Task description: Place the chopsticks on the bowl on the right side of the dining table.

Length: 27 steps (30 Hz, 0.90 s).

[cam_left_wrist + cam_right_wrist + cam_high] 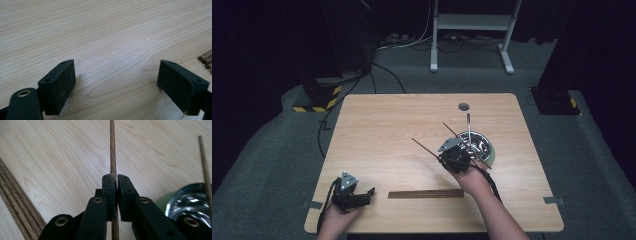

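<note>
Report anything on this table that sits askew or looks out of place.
Nothing stands out. One chopstick leans slanted in the metal bowl, the right gripper clamps another chopstick, and the rest lie in a tidy row.

You find no readable text, label, brand or number on desk [377,130], bowl [490,150], sticks or jaws. Only sign-like marking you see: yellow-and-black hazard stripes on dark floor stand [319,98] beyond desk's far left corner, and smaller striped patch on stand [557,101] at far right. Neither carries words.
</note>
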Tool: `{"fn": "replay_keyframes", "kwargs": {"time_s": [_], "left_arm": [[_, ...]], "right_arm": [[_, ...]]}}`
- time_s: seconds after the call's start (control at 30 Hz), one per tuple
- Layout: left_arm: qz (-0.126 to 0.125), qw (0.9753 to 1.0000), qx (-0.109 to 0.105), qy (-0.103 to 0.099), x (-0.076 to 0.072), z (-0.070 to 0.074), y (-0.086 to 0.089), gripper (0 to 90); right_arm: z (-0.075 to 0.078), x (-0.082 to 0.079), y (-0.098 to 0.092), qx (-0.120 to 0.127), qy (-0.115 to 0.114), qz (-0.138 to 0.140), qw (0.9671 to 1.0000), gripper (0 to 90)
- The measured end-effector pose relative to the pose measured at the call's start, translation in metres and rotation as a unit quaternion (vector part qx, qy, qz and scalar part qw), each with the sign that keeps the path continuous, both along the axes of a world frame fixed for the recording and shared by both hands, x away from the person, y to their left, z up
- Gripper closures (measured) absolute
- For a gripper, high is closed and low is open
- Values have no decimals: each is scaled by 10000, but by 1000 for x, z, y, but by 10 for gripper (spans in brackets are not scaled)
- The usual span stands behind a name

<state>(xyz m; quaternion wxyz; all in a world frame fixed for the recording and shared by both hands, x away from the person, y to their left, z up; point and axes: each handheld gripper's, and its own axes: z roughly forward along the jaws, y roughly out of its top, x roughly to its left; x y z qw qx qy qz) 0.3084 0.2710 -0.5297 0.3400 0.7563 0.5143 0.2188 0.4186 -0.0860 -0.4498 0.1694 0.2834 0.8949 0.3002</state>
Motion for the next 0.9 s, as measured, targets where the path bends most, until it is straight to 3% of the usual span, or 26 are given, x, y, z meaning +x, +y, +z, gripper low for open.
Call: {"fn": "replay_keyframes", "kwargs": {"time_s": [0.33, 0.37, 0.4, 0.73, 0.9], "left_arm": [[4, 10000, -3, 8, 0, 0, 0, 150], [7, 10000, 9, 19, 0, 0, 0, 150], [7, 10000, 9, 19, 0, 0, 0, 150], [8, 10000, 10, 20, 0, 0, 0, 150], [9, 10000, 10, 19, 0, 0, 0, 150]], "right_arm": [[16, 5, -28, -119, -120, -297, 9994, 845], [16, 6, -31, -100, -64, -412, 9991, 845], [16, 9, -34, -167, -182, -453, 9987, 845], [13, 21, -49, -299, -48, -735, 9968, 845], [9, 27, -53, -376, -90, -737, 9965, 845]]}}
